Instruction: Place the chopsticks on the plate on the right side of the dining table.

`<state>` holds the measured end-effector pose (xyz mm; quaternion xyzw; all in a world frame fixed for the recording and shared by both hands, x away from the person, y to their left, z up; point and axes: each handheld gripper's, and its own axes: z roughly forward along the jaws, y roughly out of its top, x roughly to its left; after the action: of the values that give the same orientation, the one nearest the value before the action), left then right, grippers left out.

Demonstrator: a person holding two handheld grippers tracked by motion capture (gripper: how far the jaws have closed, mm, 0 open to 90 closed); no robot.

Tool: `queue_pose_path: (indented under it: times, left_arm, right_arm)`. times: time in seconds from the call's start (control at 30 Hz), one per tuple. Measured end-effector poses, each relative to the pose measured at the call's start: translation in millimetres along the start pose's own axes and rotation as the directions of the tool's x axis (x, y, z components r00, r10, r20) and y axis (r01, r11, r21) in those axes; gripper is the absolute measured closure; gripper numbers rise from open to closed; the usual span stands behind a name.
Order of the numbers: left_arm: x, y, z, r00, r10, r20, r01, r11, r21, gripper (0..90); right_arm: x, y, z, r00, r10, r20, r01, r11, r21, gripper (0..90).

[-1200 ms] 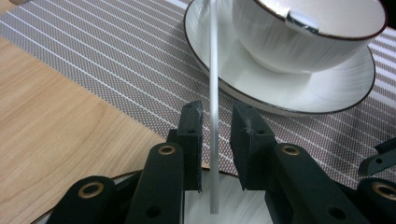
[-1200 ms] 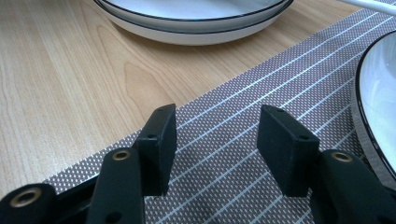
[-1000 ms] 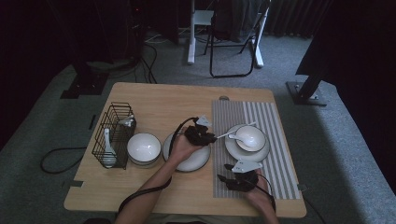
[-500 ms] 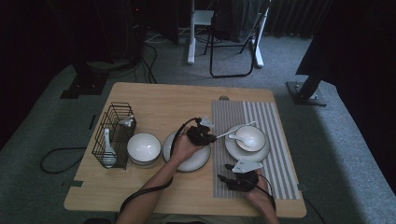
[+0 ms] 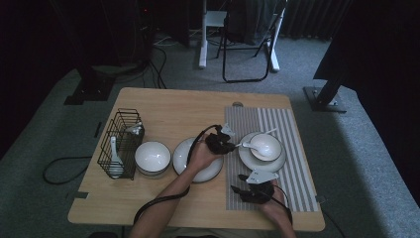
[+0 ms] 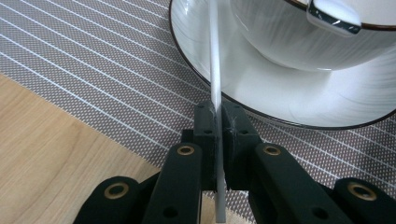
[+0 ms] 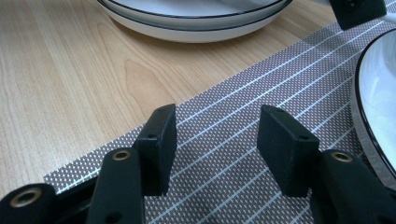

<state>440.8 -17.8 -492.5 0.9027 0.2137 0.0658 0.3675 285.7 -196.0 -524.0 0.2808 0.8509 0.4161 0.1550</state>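
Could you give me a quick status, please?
Left gripper shut on spoon handle. Right gripper open, empty, over placemat. Nothing in the way.

spoon bowl (image 6: 334, 14): cut off by top edge
spoon handle (image 6: 215, 93): lower end hidden between fingers (image 6: 205, 126)
rack contents (image 5: 115, 156): too small to tell

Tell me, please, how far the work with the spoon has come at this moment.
Done: the left hand-held gripper is shut on the spoon at its thin handle. In hand: its head rests in the bowl on the plate, not lifted yet. Left: probably lifting it out and moving it, perhaps to the wire rack, where another spoon stands. The right hand-held gripper waits open on the striped mat.
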Motion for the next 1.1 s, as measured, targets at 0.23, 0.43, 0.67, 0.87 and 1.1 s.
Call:
queue_pose_path:
  times: [0.23,0.43,0.67,0.87,1.1]
  left_arm:
    - [-1.1,0.1,0.0,0.9999,0.003,0.009,-0.003,1.0,-0.001,83.8]
    - [0.4,-0.3,-10.7,0.9998,-0.014,0.013,0.015,0.9992,-0.038,76.5]
    - [1.2,2.1,-28.1,0.9989,-0.037,0.027,0.039,0.9954,-0.087,72.9]
    - [-1.4,-0.5,-38.7,0.9986,-0.044,0.031,0.047,0.9925,-0.113,70.9]
    - [-5.8,-3.1,-53.8,0.9991,-0.031,0.029,0.035,0.9885,-0.147,69.4]
  right_arm:
    - [0.1,0.0,0.0,1.0,0.0,0.0,0.0,1.0,0.0,47.4]
    - [0.0,0.0,-0.1,1.0,0.0,0.0,0.0,1.0,0.0,47.3]
    - [-0.2,-0.1,-0.1,1.0,0.001,0.001,-0.001,1.0,-0.001,47.2]
    - [-0.5,-0.2,-0.2,1.0,0.003,0.001,-0.003,1.0,-0.005,46.3]
    - [1.0,0.0,-0.5,1.0,0.001,0.004,-0.001,1.0,0.002,45.3]
